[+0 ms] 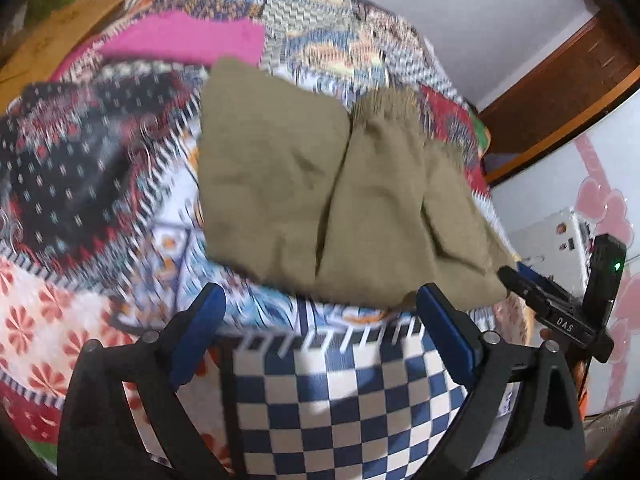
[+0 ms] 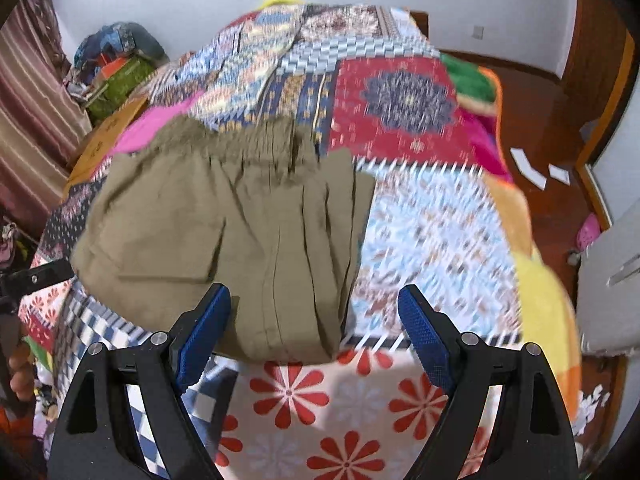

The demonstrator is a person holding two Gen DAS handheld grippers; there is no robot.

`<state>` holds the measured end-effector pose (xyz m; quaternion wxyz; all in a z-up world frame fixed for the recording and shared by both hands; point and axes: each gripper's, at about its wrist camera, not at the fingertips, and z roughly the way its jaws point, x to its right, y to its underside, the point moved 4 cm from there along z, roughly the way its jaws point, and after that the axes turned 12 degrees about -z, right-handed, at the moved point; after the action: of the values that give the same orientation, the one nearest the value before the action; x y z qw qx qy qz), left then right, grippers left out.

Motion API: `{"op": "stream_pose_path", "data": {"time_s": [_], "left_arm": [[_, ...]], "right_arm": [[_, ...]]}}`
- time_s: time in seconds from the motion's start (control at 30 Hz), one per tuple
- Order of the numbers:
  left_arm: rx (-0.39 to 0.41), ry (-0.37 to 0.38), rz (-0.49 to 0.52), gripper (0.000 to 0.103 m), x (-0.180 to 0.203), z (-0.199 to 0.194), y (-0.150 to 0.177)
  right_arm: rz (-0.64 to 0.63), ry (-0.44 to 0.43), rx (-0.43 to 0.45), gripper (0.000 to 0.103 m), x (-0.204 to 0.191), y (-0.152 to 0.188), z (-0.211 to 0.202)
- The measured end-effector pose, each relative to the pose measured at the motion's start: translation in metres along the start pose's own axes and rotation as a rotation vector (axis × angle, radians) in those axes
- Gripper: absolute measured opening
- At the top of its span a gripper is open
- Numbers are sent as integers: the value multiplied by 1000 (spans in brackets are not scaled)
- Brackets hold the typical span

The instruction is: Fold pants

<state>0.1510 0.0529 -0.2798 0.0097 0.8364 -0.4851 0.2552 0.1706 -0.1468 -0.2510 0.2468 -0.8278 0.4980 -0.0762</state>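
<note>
Left wrist view: olive pants (image 1: 320, 200) folded into a compact stack on the patchwork quilt (image 1: 100, 184) covering the bed, just below a pink cloth (image 1: 188, 38). Left claw (image 1: 320, 320) spread wide, nothing between the blue pads (image 1: 446, 328), just short of the pants' near edge. Right claw (image 1: 516, 276) at that edge's right corner.

Right wrist view: same pants (image 2: 224, 224), elastic waistband on the far side, pocket flap facing up. Right claw (image 2: 316, 324) wide and empty, tips at the pants' near edge, above the quilt's red-flower patch (image 2: 292, 392).
</note>
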Motion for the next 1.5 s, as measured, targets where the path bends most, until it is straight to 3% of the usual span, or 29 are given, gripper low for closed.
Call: {"op": "stream_pose_path", "data": {"time_s": [0.1, 0.3, 0.47, 0.6, 0.9, 0.97, 1.07, 1.1, 1.23, 1.37, 1.5], "left_arm": [[18, -40, 10, 101, 4, 9, 5], [28, -41, 2, 103, 15, 24, -1], [20, 23, -69, 103, 11, 25, -17], [-2, 126, -107, 103, 20, 27, -31], [-36, 126, -123, 103, 32, 56, -54], [-43, 134, -118, 103, 34, 59, -59], [-34, 130, -96, 103, 37, 62, -61], [-27, 125, -87, 100, 38, 62, -61], [12, 91, -36, 80, 42, 60, -60], [30, 81, -4, 66, 46, 61, -61], [69, 52, 48, 40, 50, 55, -58]], "right_arm": [[10, -8, 2, 86, 0, 5, 4], [51, -41, 1, 90, 5, 9, 10], [65, -67, -6, 93, 6, 11, 18], [47, -66, -10, 93, 4, 10, 20], [72, -102, -15, 95, 6, 6, 24], [71, -104, -13, 91, 5, 4, 25], [59, -127, -6, 75, 0, -1, 27], [55, -141, -3, 68, -3, -3, 27], [45, -139, 9, 60, -6, -7, 27], [38, -114, 25, 42, -5, -8, 25], [24, -94, 41, 29, -5, -14, 22]]}}
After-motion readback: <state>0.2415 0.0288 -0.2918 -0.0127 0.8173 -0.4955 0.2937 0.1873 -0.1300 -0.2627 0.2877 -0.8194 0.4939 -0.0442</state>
